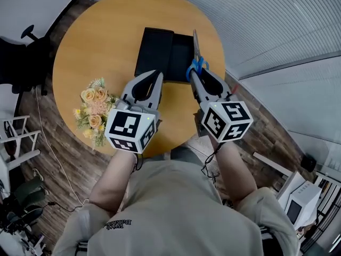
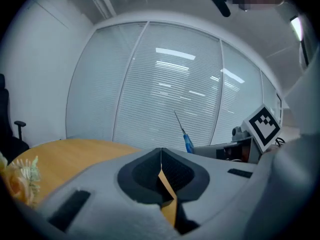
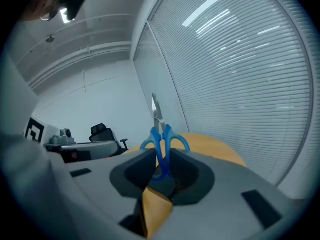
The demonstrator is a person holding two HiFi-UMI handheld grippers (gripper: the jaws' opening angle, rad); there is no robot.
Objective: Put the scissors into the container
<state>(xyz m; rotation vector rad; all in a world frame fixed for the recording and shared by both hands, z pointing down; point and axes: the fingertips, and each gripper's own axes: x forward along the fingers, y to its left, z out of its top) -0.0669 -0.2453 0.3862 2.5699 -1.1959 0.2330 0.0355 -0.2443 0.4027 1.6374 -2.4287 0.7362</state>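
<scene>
Scissors (image 1: 196,63) with blue handles are pinched by their handles in my right gripper (image 1: 197,76), which is shut on them. The blades point away from me, over the right edge of the black container (image 1: 159,51) on the round wooden table (image 1: 96,41). In the right gripper view the scissors (image 3: 161,136) stand upright between the jaws of the right gripper (image 3: 161,160). My left gripper (image 1: 155,76) hovers at the container's near edge, shut with nothing in it. The left gripper view shows the closed left gripper (image 2: 161,153), with the scissors (image 2: 185,138) off to the right.
A bunch of pale artificial flowers (image 1: 94,110) lies on the table's near left edge. A black office chair (image 1: 24,57) stands left of the table. White blinds (image 1: 277,20) curve round the far right side, and shelving (image 1: 16,140) stands on the floor.
</scene>
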